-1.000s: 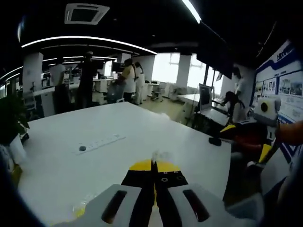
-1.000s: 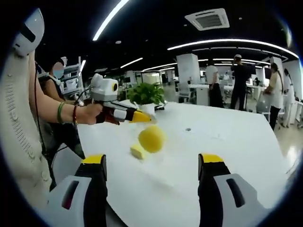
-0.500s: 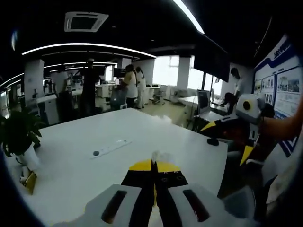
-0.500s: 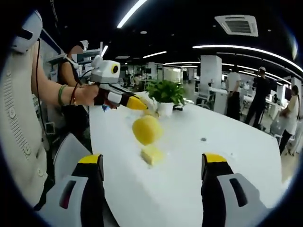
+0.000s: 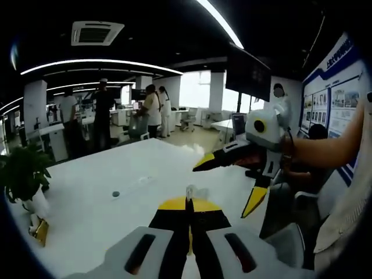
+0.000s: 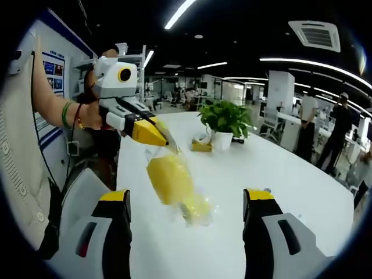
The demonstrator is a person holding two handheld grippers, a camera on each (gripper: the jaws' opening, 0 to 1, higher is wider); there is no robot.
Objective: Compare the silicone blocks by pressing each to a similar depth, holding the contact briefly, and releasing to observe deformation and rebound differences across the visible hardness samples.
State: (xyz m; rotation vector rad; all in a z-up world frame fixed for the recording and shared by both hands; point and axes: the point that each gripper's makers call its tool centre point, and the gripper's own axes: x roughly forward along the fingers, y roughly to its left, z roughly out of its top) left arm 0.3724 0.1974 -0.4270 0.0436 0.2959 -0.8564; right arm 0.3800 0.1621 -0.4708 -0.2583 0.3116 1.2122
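My left gripper [image 6: 168,141] pinches a clear bag of yellow silicone blocks [image 6: 174,186] above the white table [image 6: 244,168]; my right gripper [image 6: 186,200] gapes empty; I'd set them down, then press evenly.

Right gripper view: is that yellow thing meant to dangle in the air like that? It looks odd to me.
Yes, it stands out. The left gripper, jaws closed, holds up a clear bag with yellow blocks hanging above the white table, rather than pressing them.

Open-plan office: long white table [image 5: 87,203], desks, standing people [image 5: 152,110], potted plant [image 6: 224,119].
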